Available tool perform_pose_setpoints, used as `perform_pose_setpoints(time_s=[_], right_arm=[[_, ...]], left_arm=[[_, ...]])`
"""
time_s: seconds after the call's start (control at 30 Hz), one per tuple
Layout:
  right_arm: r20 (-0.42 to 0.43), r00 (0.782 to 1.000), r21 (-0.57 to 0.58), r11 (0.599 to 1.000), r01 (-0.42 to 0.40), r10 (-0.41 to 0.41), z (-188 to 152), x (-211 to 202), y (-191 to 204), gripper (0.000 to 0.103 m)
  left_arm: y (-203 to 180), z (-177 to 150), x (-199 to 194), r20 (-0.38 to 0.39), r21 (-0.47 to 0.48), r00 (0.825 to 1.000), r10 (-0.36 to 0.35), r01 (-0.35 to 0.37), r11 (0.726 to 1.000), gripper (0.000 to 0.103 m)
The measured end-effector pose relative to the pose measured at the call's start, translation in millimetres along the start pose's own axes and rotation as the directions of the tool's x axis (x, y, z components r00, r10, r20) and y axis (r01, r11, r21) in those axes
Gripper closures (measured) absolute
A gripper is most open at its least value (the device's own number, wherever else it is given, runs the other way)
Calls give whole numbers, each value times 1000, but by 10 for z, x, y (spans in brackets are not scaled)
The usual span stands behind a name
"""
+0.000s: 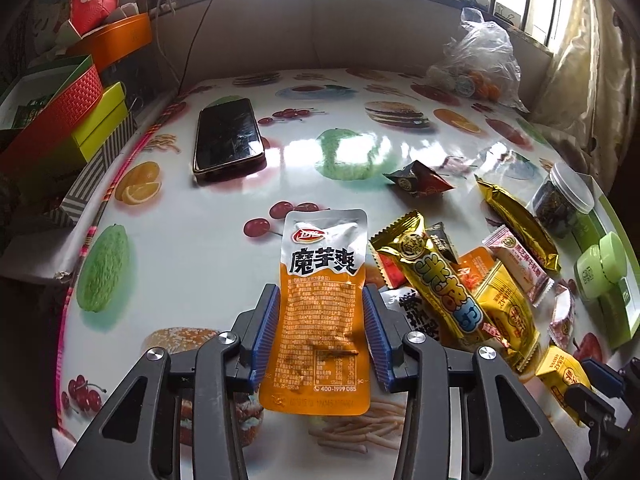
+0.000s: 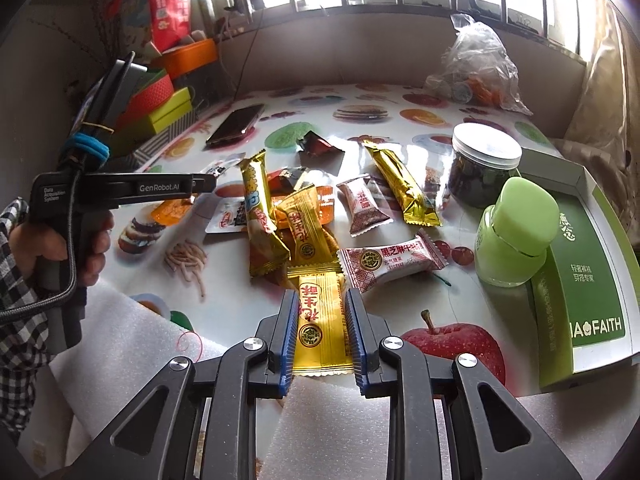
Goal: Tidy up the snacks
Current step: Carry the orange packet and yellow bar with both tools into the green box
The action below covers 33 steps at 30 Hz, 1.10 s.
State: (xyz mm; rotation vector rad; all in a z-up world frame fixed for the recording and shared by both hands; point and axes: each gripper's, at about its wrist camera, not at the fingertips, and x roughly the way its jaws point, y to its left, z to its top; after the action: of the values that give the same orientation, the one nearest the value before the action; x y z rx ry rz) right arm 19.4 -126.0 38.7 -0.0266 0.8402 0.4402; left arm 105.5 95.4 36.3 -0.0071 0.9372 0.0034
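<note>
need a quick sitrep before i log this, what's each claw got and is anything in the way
Left claw shut on orange pouch. Right claw shut on yellow candy bar. Snack pile on table ahead, jar and green bottle beside it.

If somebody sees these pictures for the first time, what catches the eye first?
Likely the orange and silver snack pouch clamped in the left gripper, above the fruit-printed table. Next, the yellow peanut candy wrapper gripped by the right gripper, and beyond it the pile of gold and white snack packets.
</note>
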Motion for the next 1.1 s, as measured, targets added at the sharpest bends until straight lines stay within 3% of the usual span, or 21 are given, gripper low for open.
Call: perform_pose_setpoints(time_s=[0.77,0.83,1.03,1.1], right_arm=[[125,988,88,993,76,-87,191,-526,-414,81],[129,987,98,991,88,-100,201,-558,-455,97],[122,987,131,987,89,-105,155,-590,-598,97],[95,993,134,990,51,-64,120,-562,-652,96]], left_arm=[[-611,146,-608,89,88,992,-92,84,993,60],[-670,163,-630,89,94,991,-104,96,991,60],[-798,153,-615,79,103,988,-130,122,987,60],[-804,128,-595,73,108,989,-128,119,987,60]])
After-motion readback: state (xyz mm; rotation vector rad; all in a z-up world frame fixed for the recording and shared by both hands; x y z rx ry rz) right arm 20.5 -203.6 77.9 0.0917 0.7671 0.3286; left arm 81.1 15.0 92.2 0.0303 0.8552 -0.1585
